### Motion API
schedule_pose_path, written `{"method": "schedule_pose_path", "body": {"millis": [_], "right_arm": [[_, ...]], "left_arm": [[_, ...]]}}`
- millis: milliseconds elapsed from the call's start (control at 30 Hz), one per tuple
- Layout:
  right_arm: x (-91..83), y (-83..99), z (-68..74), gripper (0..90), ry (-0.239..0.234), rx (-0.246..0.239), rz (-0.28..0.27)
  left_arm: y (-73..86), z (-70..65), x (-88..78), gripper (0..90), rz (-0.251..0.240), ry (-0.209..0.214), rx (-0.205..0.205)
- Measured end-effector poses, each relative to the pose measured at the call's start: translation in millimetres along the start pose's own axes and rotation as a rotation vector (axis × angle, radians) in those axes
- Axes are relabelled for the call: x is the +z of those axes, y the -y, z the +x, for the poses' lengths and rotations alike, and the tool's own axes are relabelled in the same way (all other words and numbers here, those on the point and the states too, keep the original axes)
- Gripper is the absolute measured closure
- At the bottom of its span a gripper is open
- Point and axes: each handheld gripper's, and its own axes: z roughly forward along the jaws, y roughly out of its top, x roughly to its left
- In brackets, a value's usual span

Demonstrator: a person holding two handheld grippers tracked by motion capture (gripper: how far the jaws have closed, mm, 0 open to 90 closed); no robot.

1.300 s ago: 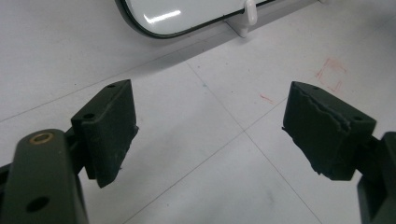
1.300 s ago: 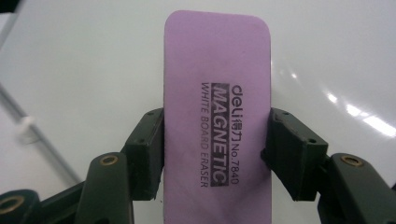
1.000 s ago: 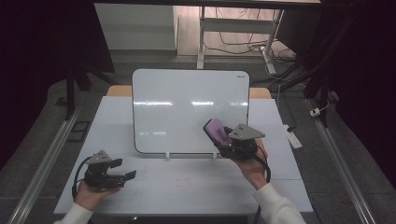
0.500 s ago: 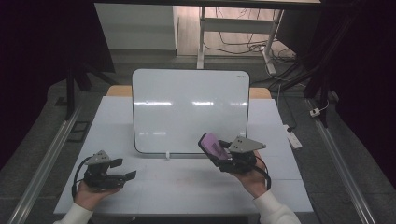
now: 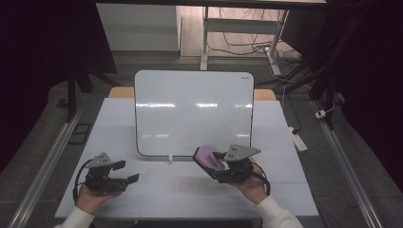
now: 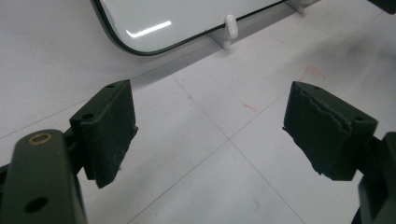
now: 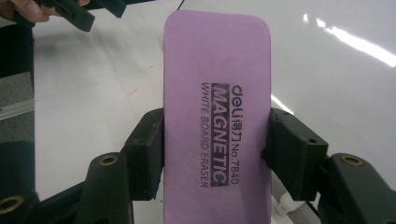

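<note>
Your right gripper (image 5: 216, 167) has its jaws closed against the two long sides of a purple whiteboard eraser (image 7: 217, 107), gripping it about halfway along its length. The printed face reads "MAGNETIC WHITE BOARD ERASER" and is turned toward that gripper's camera. In the high view the eraser (image 5: 208, 157) sits at the near right of the worktop (image 5: 180, 190), tilted, just in front of the lower edge of the whiteboard (image 5: 194, 111). Whether the eraser touches the board or the worktop cannot be told. Your right hand (image 5: 251, 183) wraps the gripper body from behind, the sleeve entering from the near edge.

Your left gripper (image 5: 128, 172) has its jaws spread wide with nothing between them; in its own view only bare worktop (image 6: 224, 149) shows in the gap, with a few faint red marks (image 6: 308, 74) on the surface to the right. It is at the near left of the worktop, well apart from the eraser, with your left hand (image 5: 92, 197) beneath it.

The whiteboard stands upright at the middle of the worktop, on small white feet (image 6: 229, 29), its surface blank apart from light reflections. There are no containers on the worktop.
</note>
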Motion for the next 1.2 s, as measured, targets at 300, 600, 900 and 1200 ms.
{"method": "schedule_pose_path", "body": {"millis": [300,600,900,1200], "right_arm": [[4.9,-0.2,1.7,40.7,-0.021,-0.002,0.011],[13.1,0.8,5.3,40.7,-0.052,-0.019,0.044],[19.5,1.2,8.8,40.7,-0.083,-0.031,0.049],[28.4,-1.9,19.3,40.7,-0.142,-0.069,0.048]], "left_arm": [[-5.8,-5.9,-1.0,17.3,-0.019,0.039,0.032],[-29.5,-26.1,6.4,19.0,-0.029,0.116,0.115],[-59.1,-47.0,28.9,19.2,0.014,0.201,0.215],[-82.6,-62.2,49.2,20.8,0.035,0.298,0.294]]}}
